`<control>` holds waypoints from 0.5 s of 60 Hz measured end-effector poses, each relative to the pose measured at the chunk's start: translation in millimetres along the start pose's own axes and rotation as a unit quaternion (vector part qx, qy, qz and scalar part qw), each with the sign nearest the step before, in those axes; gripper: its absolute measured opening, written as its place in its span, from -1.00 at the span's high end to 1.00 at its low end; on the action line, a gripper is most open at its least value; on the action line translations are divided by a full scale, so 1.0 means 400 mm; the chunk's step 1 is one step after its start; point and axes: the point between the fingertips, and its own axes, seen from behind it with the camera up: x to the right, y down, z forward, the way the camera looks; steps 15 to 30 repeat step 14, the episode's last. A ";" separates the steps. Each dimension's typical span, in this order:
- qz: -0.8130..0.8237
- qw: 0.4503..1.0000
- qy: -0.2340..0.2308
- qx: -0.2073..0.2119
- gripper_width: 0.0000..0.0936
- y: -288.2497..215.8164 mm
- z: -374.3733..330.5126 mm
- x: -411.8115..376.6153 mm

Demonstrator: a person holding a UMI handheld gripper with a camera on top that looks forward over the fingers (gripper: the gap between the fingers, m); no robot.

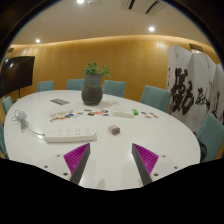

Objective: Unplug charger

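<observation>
A white power strip [70,133] lies on the white table [150,150] ahead of my left finger, with a white cable running off its left end toward a white charger or cable bundle [18,121] at the table's left edge. My gripper [111,165] is open, with nothing between its purple pads. It hovers over the near part of the table, short of the power strip.
A dark pot with a green plant [93,88] stands at the table's middle back. Small items [125,113] and a dark flat thing [60,101] lie around it. Teal chairs [155,96] ring the table. A banner [192,90] stands at the right.
</observation>
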 end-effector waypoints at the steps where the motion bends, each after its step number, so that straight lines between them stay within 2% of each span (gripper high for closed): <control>1: 0.000 1.000 0.000 0.001 -0.86 0.000 -0.003 0.001; 30: -0.004 1.000 0.006 0.006 -0.86 0.004 -0.053 0.016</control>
